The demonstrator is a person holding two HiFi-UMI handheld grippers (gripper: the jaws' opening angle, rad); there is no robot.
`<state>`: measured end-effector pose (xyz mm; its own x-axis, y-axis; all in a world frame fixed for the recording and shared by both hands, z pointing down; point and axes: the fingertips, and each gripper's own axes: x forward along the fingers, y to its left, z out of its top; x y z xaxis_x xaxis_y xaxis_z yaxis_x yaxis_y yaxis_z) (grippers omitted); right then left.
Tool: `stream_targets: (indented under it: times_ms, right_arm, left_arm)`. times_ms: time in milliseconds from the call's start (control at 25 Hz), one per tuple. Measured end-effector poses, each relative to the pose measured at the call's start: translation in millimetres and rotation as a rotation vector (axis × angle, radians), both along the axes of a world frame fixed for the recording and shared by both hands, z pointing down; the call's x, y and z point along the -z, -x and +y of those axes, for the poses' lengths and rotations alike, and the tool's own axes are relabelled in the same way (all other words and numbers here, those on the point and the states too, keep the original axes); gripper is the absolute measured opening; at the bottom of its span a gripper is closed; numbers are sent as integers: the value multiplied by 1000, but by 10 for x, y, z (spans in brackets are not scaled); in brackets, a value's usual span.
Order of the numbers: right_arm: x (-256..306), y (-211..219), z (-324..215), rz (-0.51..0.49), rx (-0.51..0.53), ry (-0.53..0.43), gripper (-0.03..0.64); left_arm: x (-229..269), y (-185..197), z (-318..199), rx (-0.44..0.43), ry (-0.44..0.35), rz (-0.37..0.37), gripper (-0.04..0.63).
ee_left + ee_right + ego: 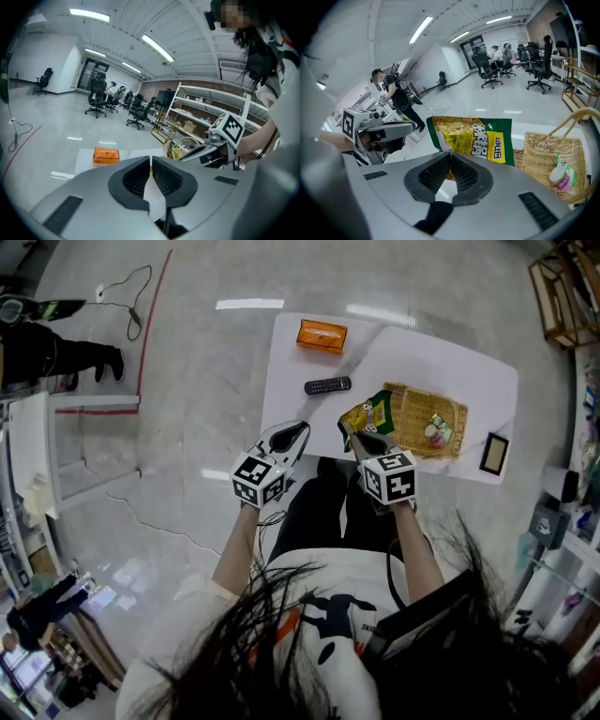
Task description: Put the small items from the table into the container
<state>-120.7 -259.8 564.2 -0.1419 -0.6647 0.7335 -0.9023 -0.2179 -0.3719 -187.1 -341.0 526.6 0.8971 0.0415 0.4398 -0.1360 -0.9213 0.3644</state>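
My right gripper (449,154) is shut on the edge of a yellow and green snack bag (474,137), which hangs lifted above the table, beside the woven basket (555,157). In the head view the snack bag (367,414) sits off the left end of the woven basket (424,409), held by the right gripper (354,439). The basket holds a few small items (436,430). My left gripper (296,436) hovers near the table's front edge, its jaws shut on nothing (151,161). A black remote (327,385) and an orange packet (322,336) lie on the white table (291,371).
A small dark framed object (494,453) lies at the table's right edge. The orange packet (106,155) shows at the far side in the left gripper view. Shelving (562,292) stands to the right, a cable (131,301) lies on the floor at left.
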Motion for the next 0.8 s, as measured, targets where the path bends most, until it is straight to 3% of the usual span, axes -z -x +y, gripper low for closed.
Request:
stream_targets:
  times_ms: [320, 520, 800]
  right_arm:
    - [284, -401, 323, 5, -145, 15, 28]
    - [58, -733, 491, 22, -293, 95, 28]
    - [-166, -1075, 604, 104, -409, 231, 28]
  left_arm:
    - [392, -401, 194, -71, -14, 42, 9]
    - [494, -606, 327, -143, -23, 48, 9]
    - [549, -719, 485, -195, -22, 43, 9]
